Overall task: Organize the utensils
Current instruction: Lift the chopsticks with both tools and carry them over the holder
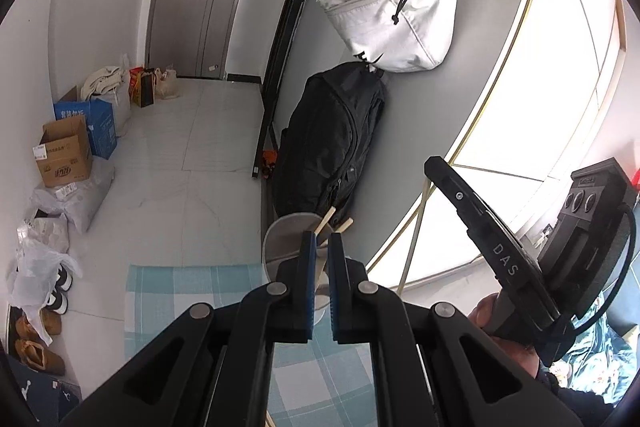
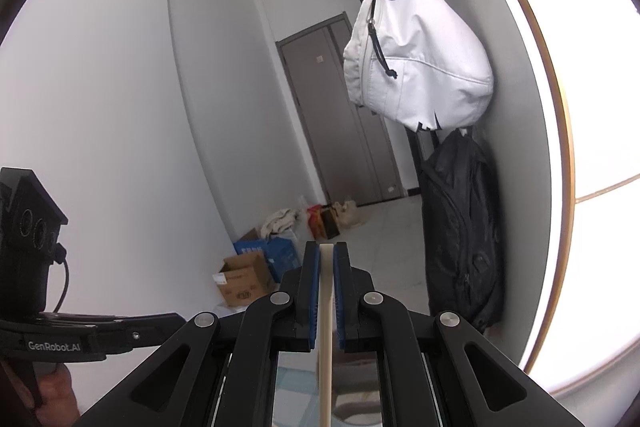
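Held above a blue checked cloth (image 1: 192,291), the left gripper (image 1: 322,247) is clamped on the rim of a grey utensil cup (image 1: 286,239), with wooden chopsticks (image 1: 326,221) poking out of it. To its right, the right gripper (image 2: 327,255) is closed on one pale chopstick (image 2: 325,307), which runs lengthwise between its blue pads (image 2: 315,279). Behind hang a white bag (image 2: 416,67) and a black backpack (image 2: 460,227).

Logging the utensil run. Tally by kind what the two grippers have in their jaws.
Gray utensil holder, at the left gripper: 1
Wooden chopsticks standing in that holder: 2
Cream stick-like utensil, clamped in the right gripper: 1
Total: 4
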